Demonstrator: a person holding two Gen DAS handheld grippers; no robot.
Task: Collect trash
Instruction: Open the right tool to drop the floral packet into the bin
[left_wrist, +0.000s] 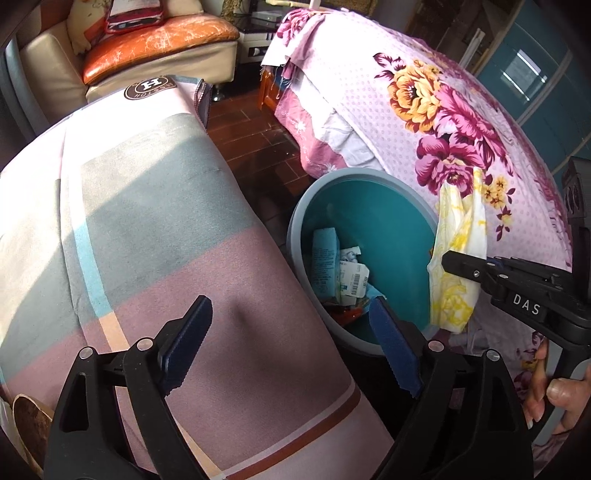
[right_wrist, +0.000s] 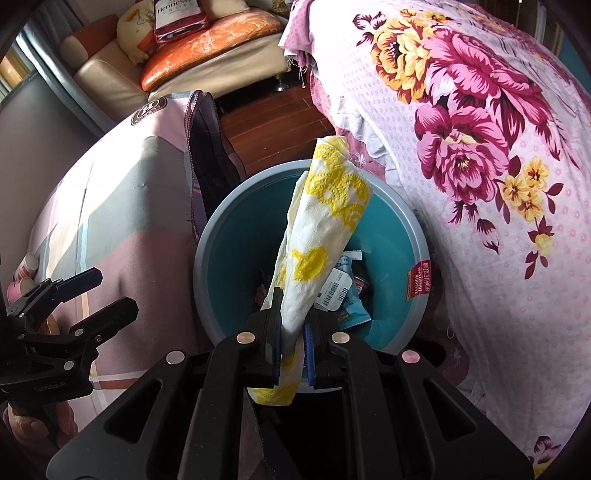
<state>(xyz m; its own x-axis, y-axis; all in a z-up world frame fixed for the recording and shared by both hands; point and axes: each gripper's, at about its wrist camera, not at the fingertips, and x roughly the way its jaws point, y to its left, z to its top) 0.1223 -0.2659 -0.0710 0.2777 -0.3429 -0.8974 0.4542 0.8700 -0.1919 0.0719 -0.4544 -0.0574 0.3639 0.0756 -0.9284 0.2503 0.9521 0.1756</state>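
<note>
My right gripper (right_wrist: 291, 332) is shut on a white paper napkin with yellow print (right_wrist: 325, 221) and holds it over the round teal trash bin (right_wrist: 236, 251). In the left wrist view the napkin (left_wrist: 458, 251) hangs from the right gripper (left_wrist: 448, 263) at the bin's right rim (left_wrist: 295, 218). The bin holds paper scraps and wrappers (left_wrist: 332, 266). My left gripper (left_wrist: 291, 343) is open and empty, above the near edge of the bin and the striped cloth; it also shows in the right wrist view (right_wrist: 114, 291).
A striped pink and grey cloth (left_wrist: 147, 221) covers a surface left of the bin. A floral pink bedspread (left_wrist: 443, 110) lies to the right. A sofa with an orange cushion (left_wrist: 159, 40) stands at the back. Dark wood floor (left_wrist: 255, 125) runs between.
</note>
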